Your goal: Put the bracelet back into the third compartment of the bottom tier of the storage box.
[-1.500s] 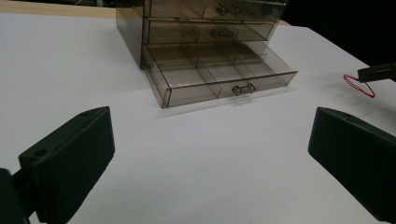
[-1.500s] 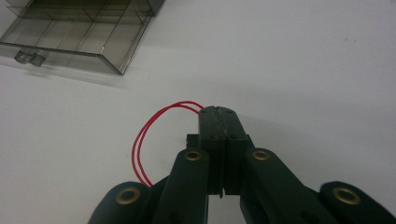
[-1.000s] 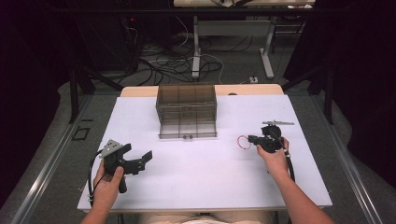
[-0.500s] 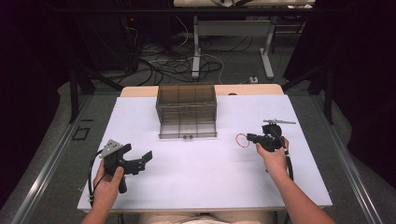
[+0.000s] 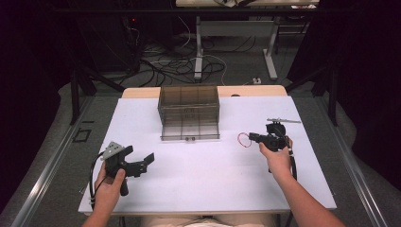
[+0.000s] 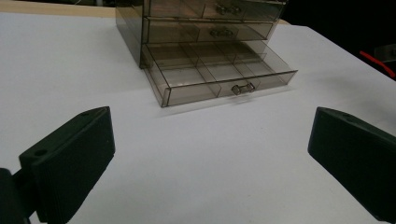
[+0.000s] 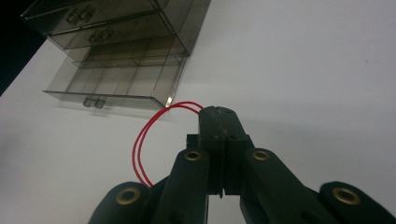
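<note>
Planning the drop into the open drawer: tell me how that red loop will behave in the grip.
The red loop is thin and doubled, so probably floppy, sagging from the right gripper. It looks light, so it may spring or snag on the open drawer dividers.

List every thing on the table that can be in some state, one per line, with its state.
Drawer unit: upright on the table.
Bottom drawer: pulled out, compartments look empty.
Upper two drawers: pushed in.
Red wire loop: clamped in the right hand-held gripper, hanging to its side.
Right hand-held gripper: jaws shut on the loop.
Left hand-held gripper: jaws wide open, holding nothing.
</note>
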Demonstrator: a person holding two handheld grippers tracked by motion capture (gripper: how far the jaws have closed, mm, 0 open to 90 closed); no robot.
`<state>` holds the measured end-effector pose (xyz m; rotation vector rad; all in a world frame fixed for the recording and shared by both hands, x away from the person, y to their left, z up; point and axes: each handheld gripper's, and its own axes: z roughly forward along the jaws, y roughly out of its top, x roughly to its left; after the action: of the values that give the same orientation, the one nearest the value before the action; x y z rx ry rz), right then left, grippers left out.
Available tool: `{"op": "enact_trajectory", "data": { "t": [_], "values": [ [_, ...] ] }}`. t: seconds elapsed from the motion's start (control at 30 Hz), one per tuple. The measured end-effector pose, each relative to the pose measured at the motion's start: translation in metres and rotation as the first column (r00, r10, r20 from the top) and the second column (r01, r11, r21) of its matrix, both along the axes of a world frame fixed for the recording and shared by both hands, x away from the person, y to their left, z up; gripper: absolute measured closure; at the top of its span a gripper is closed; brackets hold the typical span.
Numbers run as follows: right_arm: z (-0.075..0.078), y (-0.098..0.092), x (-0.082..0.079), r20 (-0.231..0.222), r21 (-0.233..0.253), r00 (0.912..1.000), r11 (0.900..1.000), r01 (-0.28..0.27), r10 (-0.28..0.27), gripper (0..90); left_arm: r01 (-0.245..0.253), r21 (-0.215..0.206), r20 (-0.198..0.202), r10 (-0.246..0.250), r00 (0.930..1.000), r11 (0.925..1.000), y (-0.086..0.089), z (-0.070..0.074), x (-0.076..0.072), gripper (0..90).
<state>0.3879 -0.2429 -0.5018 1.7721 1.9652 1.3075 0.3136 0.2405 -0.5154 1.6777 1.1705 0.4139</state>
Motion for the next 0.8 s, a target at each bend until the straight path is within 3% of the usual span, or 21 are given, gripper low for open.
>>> {"op": "enact_trajectory", "data": {
  "t": [0.8],
  "values": [
    [0.026, 0.014, 0.014, 0.014, 0.017, 0.9998, 1.000, -0.014, 0.014, 90.0, 0.004, 0.003, 0.000, -0.004, 1.0000, 1.0000, 0.000, 0.000, 0.000, 0.6]
  ]
}}
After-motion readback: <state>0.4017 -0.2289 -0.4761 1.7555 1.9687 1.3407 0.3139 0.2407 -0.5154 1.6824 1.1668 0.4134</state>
